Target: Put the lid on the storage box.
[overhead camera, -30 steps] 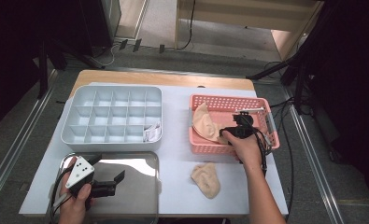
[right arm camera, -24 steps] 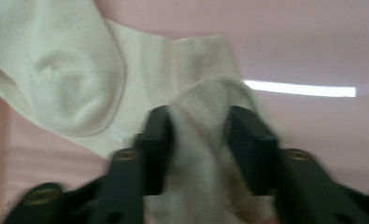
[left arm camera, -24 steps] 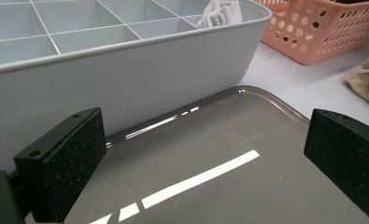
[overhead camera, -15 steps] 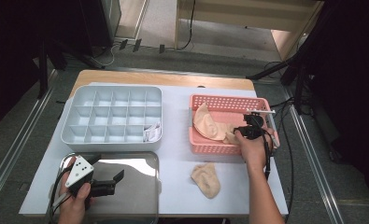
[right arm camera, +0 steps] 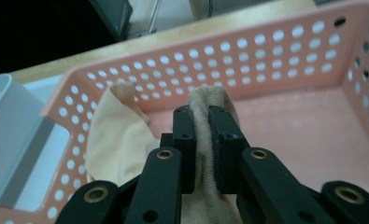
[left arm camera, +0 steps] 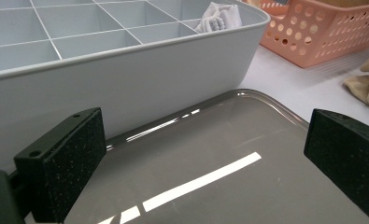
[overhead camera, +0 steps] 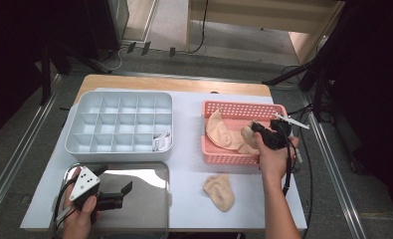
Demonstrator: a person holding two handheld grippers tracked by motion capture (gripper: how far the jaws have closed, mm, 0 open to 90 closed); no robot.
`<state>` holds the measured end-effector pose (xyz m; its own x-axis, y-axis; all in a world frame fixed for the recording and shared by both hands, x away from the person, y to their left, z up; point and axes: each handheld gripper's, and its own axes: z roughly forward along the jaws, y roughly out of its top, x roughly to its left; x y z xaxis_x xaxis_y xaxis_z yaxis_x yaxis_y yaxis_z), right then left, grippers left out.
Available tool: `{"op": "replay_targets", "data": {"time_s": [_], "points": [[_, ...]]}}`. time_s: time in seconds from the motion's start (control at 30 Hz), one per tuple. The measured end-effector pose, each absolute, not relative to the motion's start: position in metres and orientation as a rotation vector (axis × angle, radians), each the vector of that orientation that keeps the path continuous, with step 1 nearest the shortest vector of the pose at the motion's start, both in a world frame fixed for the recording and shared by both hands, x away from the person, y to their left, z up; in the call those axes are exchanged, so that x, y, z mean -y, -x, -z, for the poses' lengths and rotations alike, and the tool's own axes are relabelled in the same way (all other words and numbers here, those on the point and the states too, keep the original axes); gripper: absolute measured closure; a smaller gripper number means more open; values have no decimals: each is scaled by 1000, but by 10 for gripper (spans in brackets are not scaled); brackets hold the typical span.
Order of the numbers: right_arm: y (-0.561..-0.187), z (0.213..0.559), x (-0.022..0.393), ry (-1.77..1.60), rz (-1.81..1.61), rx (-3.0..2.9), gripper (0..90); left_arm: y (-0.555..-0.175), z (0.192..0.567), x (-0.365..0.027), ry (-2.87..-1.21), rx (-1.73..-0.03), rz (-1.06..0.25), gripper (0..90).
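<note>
High view: right gripper [overhead camera: 257,130] over pink basket [overhead camera: 244,110], jaws pinched on beige sock [overhead camera: 247,138], having just closed on it. Second, larger beige cloth [overhead camera: 221,132] lying in basket just left of gripped one, draped toward left wall. Another sock [overhead camera: 220,191] flat on white sheet [overhead camera: 189,149], just in front of basket, beside right forearm. Grey divided box [overhead camera: 119,124] left of basket, well apart from it; small white bundle [overhead camera: 161,141] in its near-right compartment. Metal tray [overhead camera: 144,194] just in front of box. Left gripper [overhead camera: 125,190] held low over tray, pointing right, jaws apart, nothing between them.

Right gripper view: black pads [right arm camera: 185,135] clamped on fold of sock [right arm camera: 205,105], fabric bunched up between and above them; larger cloth [right arm camera: 119,135] to left against perforated wall; basket floor [right arm camera: 289,126] bare to right.

Left gripper view: jaws wide apart at either edge, tray [left arm camera: 210,154] below, box wall [left arm camera: 140,79] close ahead, bundle [left arm camera: 218,17] peeking over rim, basket [left arm camera: 322,28] and loose sock [left arm camera: 366,81] beyond to right.
</note>
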<state>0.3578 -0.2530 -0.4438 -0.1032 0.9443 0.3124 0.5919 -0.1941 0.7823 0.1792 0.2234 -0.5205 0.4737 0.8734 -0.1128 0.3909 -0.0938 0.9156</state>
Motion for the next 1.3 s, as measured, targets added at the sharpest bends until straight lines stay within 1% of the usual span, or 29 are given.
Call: {"op": "replay_targets", "data": {"time_s": [0.23, 0.5, 0.77, 1.07, 1.2, 1.3], "points": [[-357, 446, 235, -1699, -1237, -1704, 825, -179, 521, -225, -1684, -1099, -581, 0], [-339, 447, 229, -1560, -1347, -1674, 823, -178, 520, -222, -1690, -1089, -580, 0], [-307, 435, 226, -1443, -1482, -1670, 823, -175, 521, -209, -1710, -1059, -569, 0], [-266, 421, 214, -1352, -1568, -1717, 823, -173, 519, -201, -1687, -1054, -550, 0], [-246, 425, 207, -1329, -1591, -1748, 823, -172, 518, -197, -1679, -1047, -550, 0], [-232, 435, 201, -1305, -1600, -1785, 822, -172, 517, -194, -1677, -1041, -547, 0]]}}
